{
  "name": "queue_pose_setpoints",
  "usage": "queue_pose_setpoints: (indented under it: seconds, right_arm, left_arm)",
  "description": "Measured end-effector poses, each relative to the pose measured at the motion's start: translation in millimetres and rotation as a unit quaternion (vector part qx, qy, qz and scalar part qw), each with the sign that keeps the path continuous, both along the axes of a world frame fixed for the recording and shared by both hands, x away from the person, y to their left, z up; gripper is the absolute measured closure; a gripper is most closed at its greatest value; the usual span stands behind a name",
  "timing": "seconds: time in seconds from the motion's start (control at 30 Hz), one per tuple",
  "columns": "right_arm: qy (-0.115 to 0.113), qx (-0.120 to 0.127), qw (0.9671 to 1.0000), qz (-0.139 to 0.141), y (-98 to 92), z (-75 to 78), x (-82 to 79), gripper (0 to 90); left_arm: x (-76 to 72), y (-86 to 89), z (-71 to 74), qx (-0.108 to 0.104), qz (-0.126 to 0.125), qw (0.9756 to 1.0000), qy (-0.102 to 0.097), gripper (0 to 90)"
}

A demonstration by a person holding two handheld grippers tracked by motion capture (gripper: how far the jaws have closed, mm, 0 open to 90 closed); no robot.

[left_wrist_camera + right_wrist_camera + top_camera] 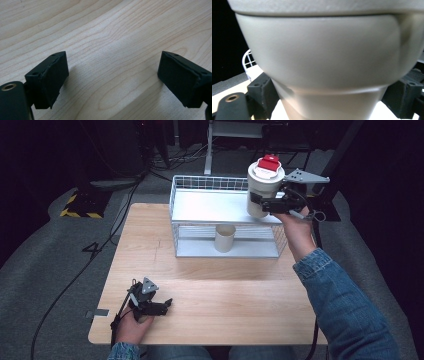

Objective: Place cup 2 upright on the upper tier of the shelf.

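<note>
A tall cream cup [260, 190] with a white lid and a red tab [269, 163] hangs above the right end of the white wire rack's top shelf [210, 205]. My right gripper [265, 202] is shut on this cup from the right; in the right gripper view the cup's wall [324, 57] bulges between the two black pads [260, 91]. A second, lidless cream cup [225, 238] stands upright on the rack's lower shelf. My left gripper [167, 305] rests low over the wooden table [210, 290] at the front left, open, with bare wood [112, 75] between its jaws.
The white wire rack [176, 220] stands at the table's far edge, its mesh rim around the top shelf. Cables [75, 275] trail over the grey floor at the left. A yellow-black striped block [80, 205] lies on the floor beyond the table's left corner.
</note>
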State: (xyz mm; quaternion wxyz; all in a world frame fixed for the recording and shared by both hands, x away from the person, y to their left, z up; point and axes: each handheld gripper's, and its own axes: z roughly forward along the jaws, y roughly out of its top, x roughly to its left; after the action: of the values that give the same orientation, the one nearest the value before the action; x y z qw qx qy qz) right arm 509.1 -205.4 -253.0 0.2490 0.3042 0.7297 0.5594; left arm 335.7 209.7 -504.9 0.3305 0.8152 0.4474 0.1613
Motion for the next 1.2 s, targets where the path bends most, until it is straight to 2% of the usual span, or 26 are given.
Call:
queue_pose_setpoints:
  seconds: [0.3,0.57,0.8,1.2]
  right_arm:
    - [0.004,0.000,1.0000,-0.007,14.5,-2.2,17.9,13.7]
    - [-0.002,-0.001,0.9999,-0.014,27.9,-4.5,33.2,13.7]
    - [0.004,0.017,0.9998,-0.015,38.1,-12.8,45.6,13.7]
    - [0.014,0.033,0.9993,-0.013,46.1,-25.6,53.5,13.6]
  left_arm:
    - [1.7,0.2,0.2,0.003,-0.001,1.0000,-0.001,10.5]
    - [1.7,0.0,0.1,0.002,-0.001,1.0000,-0.001,10.5]
    - [1.6,-0.3,0.0,0.000,0.001,1.0000,-0.002,10.5]
    - [1.7,0.0,0.0,0.001,0.000,1.0000,-0.002,10.5]
